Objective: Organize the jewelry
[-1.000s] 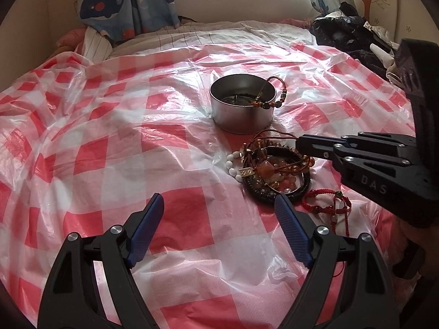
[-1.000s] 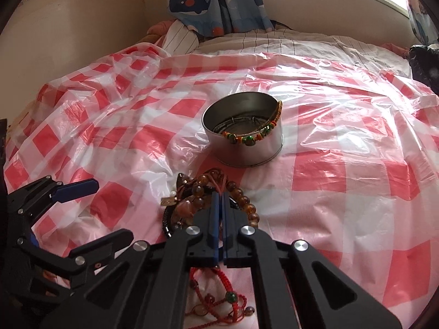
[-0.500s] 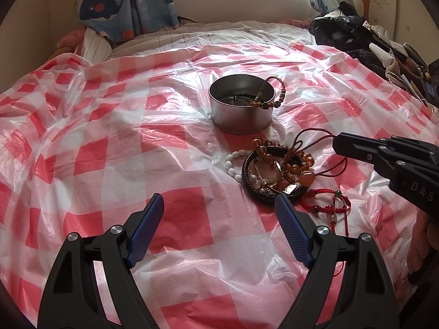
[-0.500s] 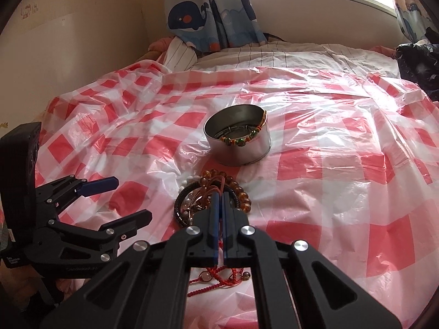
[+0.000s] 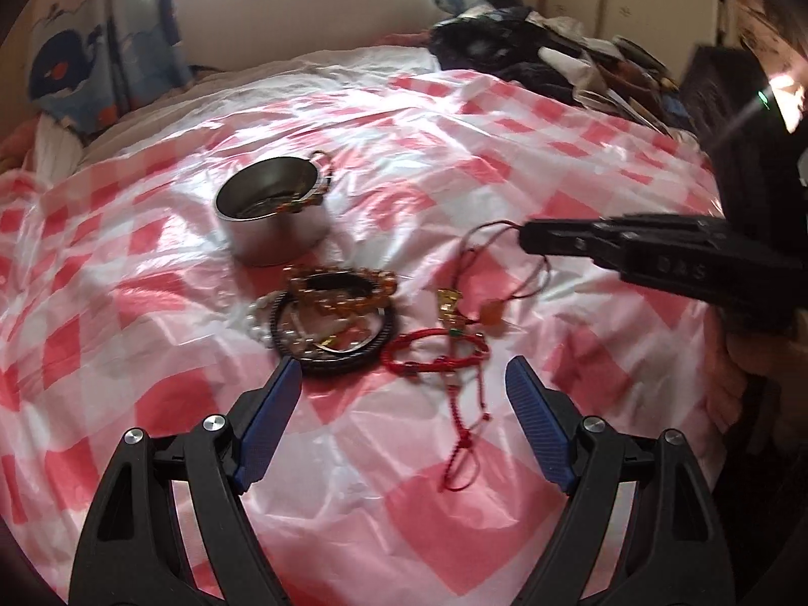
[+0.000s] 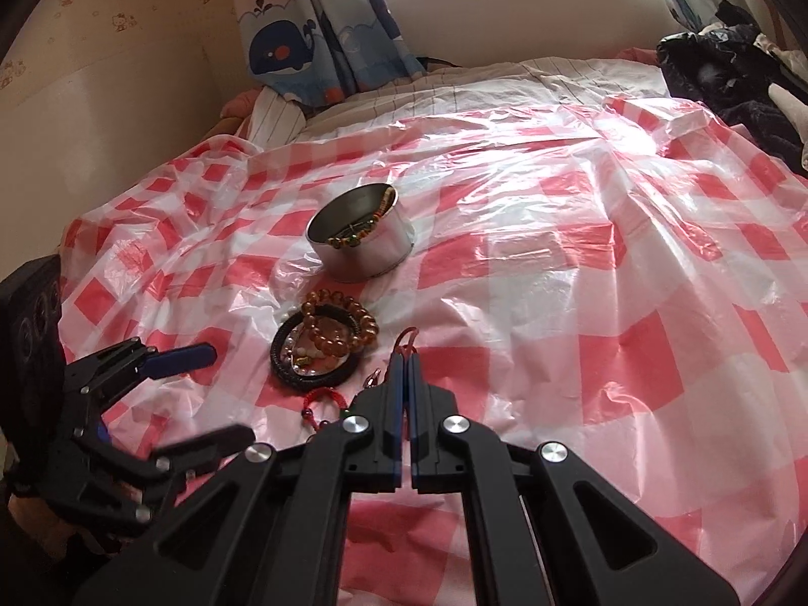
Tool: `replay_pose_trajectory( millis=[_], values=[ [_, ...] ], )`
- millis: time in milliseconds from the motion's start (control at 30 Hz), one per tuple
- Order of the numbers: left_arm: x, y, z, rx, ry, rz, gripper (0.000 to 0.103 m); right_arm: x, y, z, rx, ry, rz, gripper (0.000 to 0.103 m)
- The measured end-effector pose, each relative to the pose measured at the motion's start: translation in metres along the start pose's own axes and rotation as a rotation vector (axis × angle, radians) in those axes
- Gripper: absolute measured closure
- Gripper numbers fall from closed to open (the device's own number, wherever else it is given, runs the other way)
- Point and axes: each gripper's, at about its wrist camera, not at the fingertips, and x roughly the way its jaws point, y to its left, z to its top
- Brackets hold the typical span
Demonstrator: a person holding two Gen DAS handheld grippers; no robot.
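Note:
My right gripper is shut on a thin dark-red cord necklace, whose orange pendant and gold charm trail on the checked plastic sheet. In the right wrist view only the cord's loop shows above the shut tips of the right gripper. A pile of bead bracelets lies before a round metal tin with a beaded bracelet draped over its rim. A red string bracelet lies just ahead of my open left gripper, which holds nothing. The left gripper is left of the pile and the tin.
The sheet covers a bed with striped bedding behind it. A heap of dark clothes sits at the far right corner. A whale-print curtain hangs against the wall and window at the back. A hand shows behind the right gripper.
The right gripper has drawn the cord necklace out of the bracelet pile and carried it up and right. The left gripper shifted right and rolled, so the red string bracelet now lies between its fingers' lines.

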Motion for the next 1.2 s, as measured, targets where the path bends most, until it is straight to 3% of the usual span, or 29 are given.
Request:
replay_pose_trajectory(
  millis=[100, 200, 267, 300, 333, 367, 400, 433, 500, 633, 667, 733, 800, 867, 900, 933, 967, 1000, 1067, 1100, 1133, 1167, 1200],
  values=[
    [0.009, -0.016, -0.004, 0.045, 0.035, -0.003, 0.024, 0.006, -0.005, -0.002, 0.016, 0.029, -0.025, 0.100],
    [0.013, -0.014, -0.008, 0.011, 0.060, -0.016, 0.024, 0.009, -0.011, -0.004, 0.041, 0.038, -0.038, 0.099],
    [0.016, -0.008, -0.009, -0.019, 0.088, -0.041, 0.028, 0.008, -0.010, -0.003, 0.036, 0.028, -0.040, 0.075],
    [0.019, -0.005, -0.010, -0.032, 0.105, -0.061, 0.037, 0.007, -0.008, -0.003, 0.026, 0.020, -0.046, 0.052],
    [0.021, -0.003, -0.012, -0.047, 0.131, -0.080, 0.046, 0.007, -0.005, -0.003, 0.011, 0.013, -0.049, 0.050],
    [0.023, 0.000, -0.014, -0.057, 0.150, -0.096, 0.063, 0.009, -0.003, -0.004, -0.001, 0.020, -0.052, 0.050],
    [0.022, 0.002, -0.015, -0.063, 0.163, -0.129, 0.071, 0.013, -0.002, -0.004, -0.011, 0.036, -0.064, 0.049],
    [0.022, 0.001, -0.015, -0.065, 0.171, -0.154, 0.085, 0.019, -0.001, -0.005, -0.020, 0.057, -0.078, 0.049],
    [0.016, 0.002, -0.013, -0.047, 0.168, -0.154, 0.099, 0.028, 0.000, -0.008, -0.041, 0.099, -0.105, 0.049],
    [-0.009, 0.025, -0.007, -0.109, 0.082, -0.146, 0.100, 0.040, 0.003, -0.014, -0.074, 0.164, -0.116, 0.050],
    [-0.016, 0.033, -0.005, -0.132, 0.052, -0.148, 0.100, 0.040, 0.004, -0.014, -0.077, 0.165, -0.115, 0.052],
    [-0.026, 0.043, -0.002, -0.164, 0.008, -0.140, 0.100, 0.039, 0.001, -0.015, -0.063, 0.164, -0.096, 0.072],
    [-0.027, 0.048, 0.001, -0.174, 0.007, -0.127, 0.100, 0.035, -0.001, -0.014, -0.044, 0.145, -0.082, 0.072],
    [-0.020, 0.047, 0.000, -0.164, 0.053, -0.110, 0.099, 0.032, -0.004, -0.012, -0.023, 0.122, -0.092, 0.064],
    [-0.013, 0.044, -0.002, -0.149, 0.089, -0.098, 0.098, 0.032, -0.004, -0.011, -0.021, 0.121, -0.099, 0.051],
    [-0.006, 0.041, -0.004, -0.134, 0.129, -0.092, 0.096, 0.035, -0.004, -0.010, -0.027, 0.125, -0.110, 0.045],
    [0.001, 0.038, -0.007, -0.113, 0.170, -0.070, 0.086, 0.038, -0.002, -0.010, -0.037, 0.133, -0.118, 0.044],
    [0.007, 0.034, -0.010, -0.095, 0.202, -0.045, 0.069, 0.043, 0.000, -0.010, -0.048, 0.149, -0.121, 0.044],
    [0.016, 0.030, -0.016, -0.068, 0.237, -0.007, 0.064, 0.051, 0.004, -0.010, -0.068, 0.175, -0.109, 0.044],
    [0.016, 0.030, -0.016, -0.067, 0.238, -0.008, 0.068, 0.052, 0.005, -0.010, -0.070, 0.175, -0.092, 0.060],
    [0.013, 0.032, -0.016, -0.074, 0.234, -0.028, 0.077, 0.051, 0.003, -0.010, -0.051, 0.177, -0.061, 0.084],
    [0.010, 0.033, -0.015, -0.075, 0.226, -0.042, 0.097, 0.049, 0.000, -0.011, -0.027, 0.171, -0.037, 0.089],
    [0.005, 0.035, -0.013, -0.076, 0.206, -0.043, 0.099, 0.045, -0.003, -0.010, -0.006, 0.158, -0.018, 0.095]
  ],
)
